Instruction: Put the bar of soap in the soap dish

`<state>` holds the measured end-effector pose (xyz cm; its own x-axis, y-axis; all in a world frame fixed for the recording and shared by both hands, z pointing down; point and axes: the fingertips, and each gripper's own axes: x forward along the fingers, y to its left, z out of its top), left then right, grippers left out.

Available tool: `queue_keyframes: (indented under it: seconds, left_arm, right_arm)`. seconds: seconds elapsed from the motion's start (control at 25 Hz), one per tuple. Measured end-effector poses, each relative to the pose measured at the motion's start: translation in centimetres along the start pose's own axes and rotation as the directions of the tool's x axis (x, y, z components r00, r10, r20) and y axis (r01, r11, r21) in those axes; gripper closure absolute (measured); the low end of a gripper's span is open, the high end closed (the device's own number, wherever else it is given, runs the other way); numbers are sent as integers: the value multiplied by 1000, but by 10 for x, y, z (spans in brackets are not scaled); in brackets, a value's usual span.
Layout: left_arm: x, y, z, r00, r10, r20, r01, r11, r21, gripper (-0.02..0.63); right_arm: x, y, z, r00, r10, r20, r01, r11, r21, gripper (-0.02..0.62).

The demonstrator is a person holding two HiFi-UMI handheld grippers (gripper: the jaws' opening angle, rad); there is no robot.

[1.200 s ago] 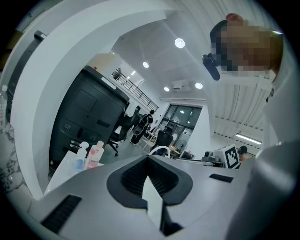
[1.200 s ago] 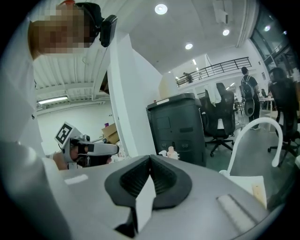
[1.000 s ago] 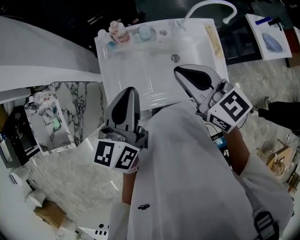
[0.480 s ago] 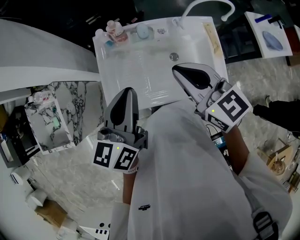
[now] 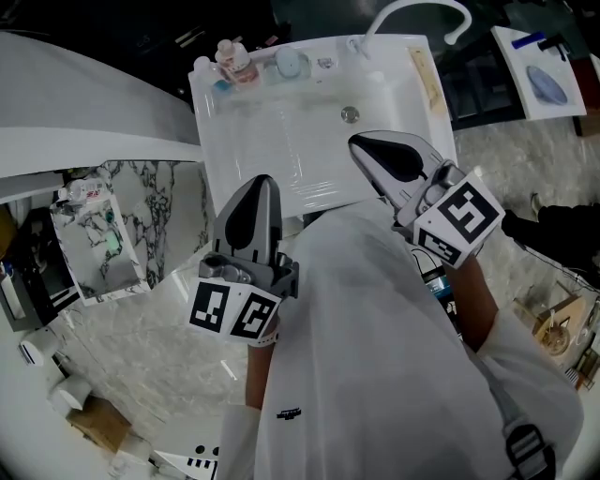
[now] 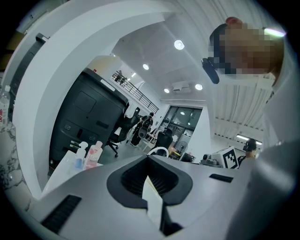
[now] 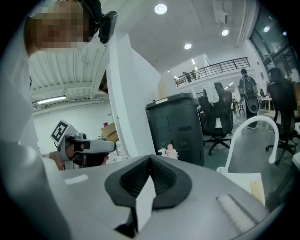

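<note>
Soap dish point(image 5: 292, 63) on sink point(image 5: 281, 141), bottle point(image 5: 239, 66) label illegible, left gripper point(image 5: 263, 180) closed, right gripper point(image 5: 356, 141) closed

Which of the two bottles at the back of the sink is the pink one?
The bottle nearer the tap, with a pink body; the pump bottle beside it is clear with blue at its base.
</note>
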<state>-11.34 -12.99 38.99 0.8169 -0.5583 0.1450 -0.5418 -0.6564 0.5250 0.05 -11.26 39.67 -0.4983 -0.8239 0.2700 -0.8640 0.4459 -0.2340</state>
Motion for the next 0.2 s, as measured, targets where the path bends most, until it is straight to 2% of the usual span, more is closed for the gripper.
queue_keyframes:
  seconds: [0.2]
  left_arm:
    - [-3, -3, -1, 1000, -4, 0, 4, 1000, -5, 601]
  right_arm:
    - [-1, 5, -1, 1000, -2, 4, 2, 1000, 19, 583]
